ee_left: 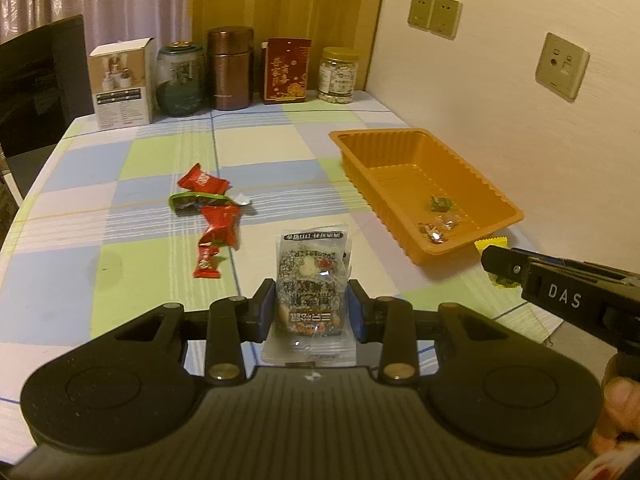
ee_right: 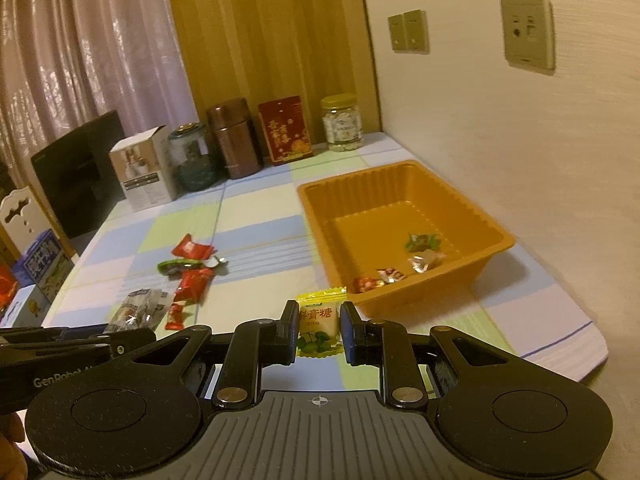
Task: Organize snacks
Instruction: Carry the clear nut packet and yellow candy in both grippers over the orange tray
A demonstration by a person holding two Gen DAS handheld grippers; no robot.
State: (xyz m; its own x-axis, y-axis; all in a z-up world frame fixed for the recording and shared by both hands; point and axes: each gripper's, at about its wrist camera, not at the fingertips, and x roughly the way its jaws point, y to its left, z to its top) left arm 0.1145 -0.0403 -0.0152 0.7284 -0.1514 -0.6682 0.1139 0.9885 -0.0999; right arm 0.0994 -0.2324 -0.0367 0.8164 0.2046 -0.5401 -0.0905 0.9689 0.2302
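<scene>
Left hand-held gripper (ee_left: 311,307) clamped on silver snack packet (ee_left: 311,280), right hand-held gripper (ee_right: 319,330) on yellow candy (ee_right: 319,326).

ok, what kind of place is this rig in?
Likely a home dining or living room: a table with a checked cloth, curtains behind it, and tea tins and jars lined along the back edge.

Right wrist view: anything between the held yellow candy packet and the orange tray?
Nothing: bare checked tablecloth between yellow candy packet and orange plastic tray, in the right wrist view.
</scene>
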